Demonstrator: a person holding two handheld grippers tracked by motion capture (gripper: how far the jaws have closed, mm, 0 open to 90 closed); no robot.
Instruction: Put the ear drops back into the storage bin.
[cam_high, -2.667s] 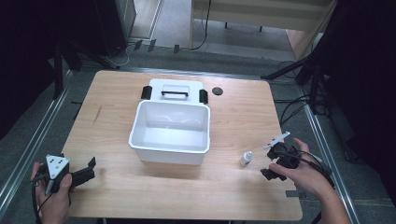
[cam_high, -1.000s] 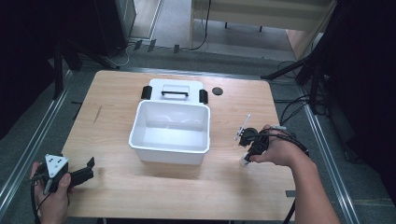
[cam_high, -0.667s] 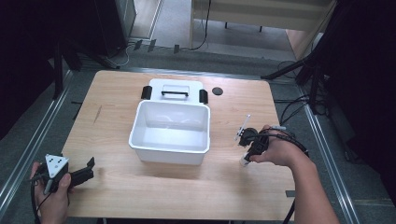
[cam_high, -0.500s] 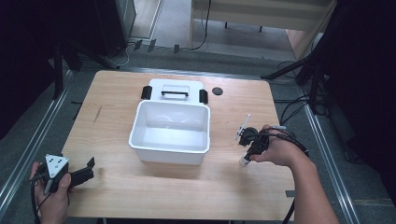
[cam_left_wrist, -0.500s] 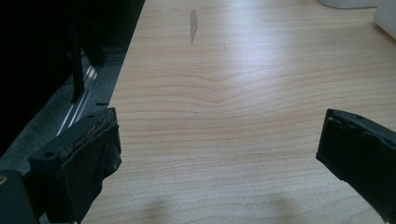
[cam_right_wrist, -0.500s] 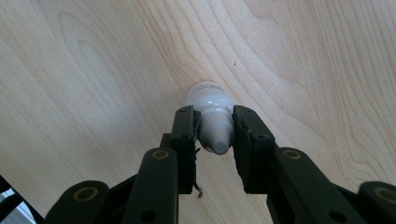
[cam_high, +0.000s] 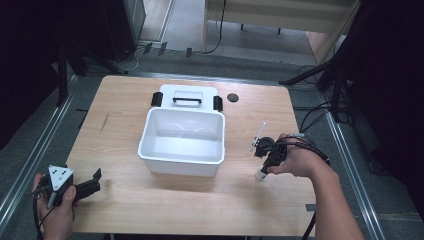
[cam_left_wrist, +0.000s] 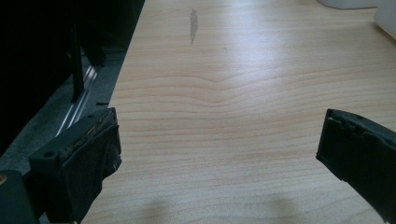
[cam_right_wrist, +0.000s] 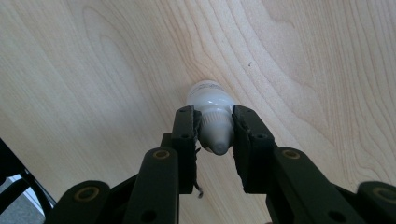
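- Our right gripper (cam_right_wrist: 214, 140) has its jaws clamped on the capped neck of a small white bottle (cam_right_wrist: 211, 100), which stands on the wooden table (cam_high: 250, 200) to the right of the white bin (cam_high: 182, 135).
- In the high view the right gripper (cam_high: 265, 162) points down at the bottle (cam_high: 260, 175).
- Our left gripper (cam_high: 95, 182) sits at the table's near left corner, jaws wide apart with nothing between them.
- A white lid (cam_high: 187, 97) with a black handle lies just behind the bin.
- A dark round disc (cam_high: 232, 97) lies right of the lid.
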